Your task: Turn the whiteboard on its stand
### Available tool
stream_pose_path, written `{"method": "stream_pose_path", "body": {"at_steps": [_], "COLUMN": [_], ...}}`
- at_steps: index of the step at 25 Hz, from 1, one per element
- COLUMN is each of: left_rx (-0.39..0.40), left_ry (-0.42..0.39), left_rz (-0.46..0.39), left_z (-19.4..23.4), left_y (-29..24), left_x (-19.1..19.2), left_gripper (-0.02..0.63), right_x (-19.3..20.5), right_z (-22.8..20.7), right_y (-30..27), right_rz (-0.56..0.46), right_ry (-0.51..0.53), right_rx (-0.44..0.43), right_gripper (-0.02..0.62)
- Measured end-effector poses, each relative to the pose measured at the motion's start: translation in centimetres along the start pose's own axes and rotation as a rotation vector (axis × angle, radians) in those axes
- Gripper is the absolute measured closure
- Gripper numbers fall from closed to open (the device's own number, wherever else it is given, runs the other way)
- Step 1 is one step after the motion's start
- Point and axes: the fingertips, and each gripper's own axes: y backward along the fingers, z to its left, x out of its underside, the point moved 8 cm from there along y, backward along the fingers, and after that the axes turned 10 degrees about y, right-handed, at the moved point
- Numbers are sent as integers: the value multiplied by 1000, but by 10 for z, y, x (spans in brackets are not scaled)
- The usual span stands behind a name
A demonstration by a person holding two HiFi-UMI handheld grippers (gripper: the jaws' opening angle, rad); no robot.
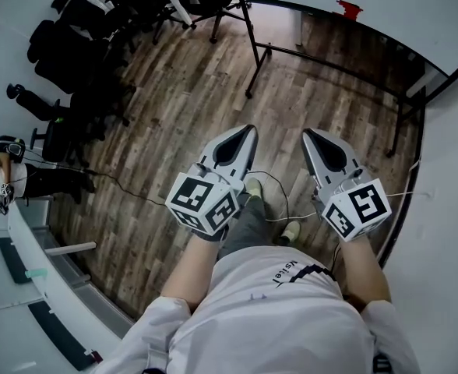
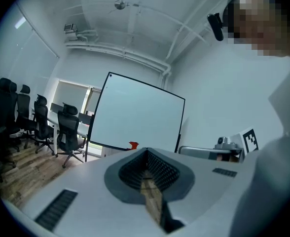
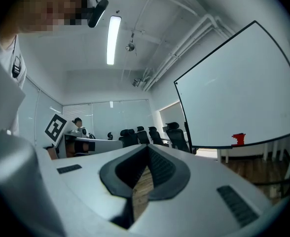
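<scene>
I see left gripper (image 1: pixel 247 133), right gripper (image 1: pixel 310 135) pinched closed, empty. Whiteboard (image 2: pixel 137 115) well ahead of tips. Flip carelessly, I reckon red block (image 2: pixel 133 145) slides off.

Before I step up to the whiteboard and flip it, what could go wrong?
A thin cable loops right where you stand; stepping forward could snag it. The small red item sitting on the whiteboard may drop once the board tilts. The left gripper and right gripper both have jaws shut, so they would likely bump the board rather than grip it.
</scene>
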Motion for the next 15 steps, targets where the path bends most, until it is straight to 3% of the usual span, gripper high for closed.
{"method": "stream_pose_path", "body": {"at_steps": [6,15], "left_rx": [28,77], "left_ry": [14,-8], "left_rz": [-21,-12], "left_z": [60,192], "left_y": [-38,-99], "left_x": [-26,-99], "left_gripper": [594,594], "right_x": [-2,-15], "right_z": [-18,-38], "right_y": [-65,-225], "right_rz": [17,27], "right_ry": [30,58], "right_rx": [15,32], "right_gripper": [583,583]}}
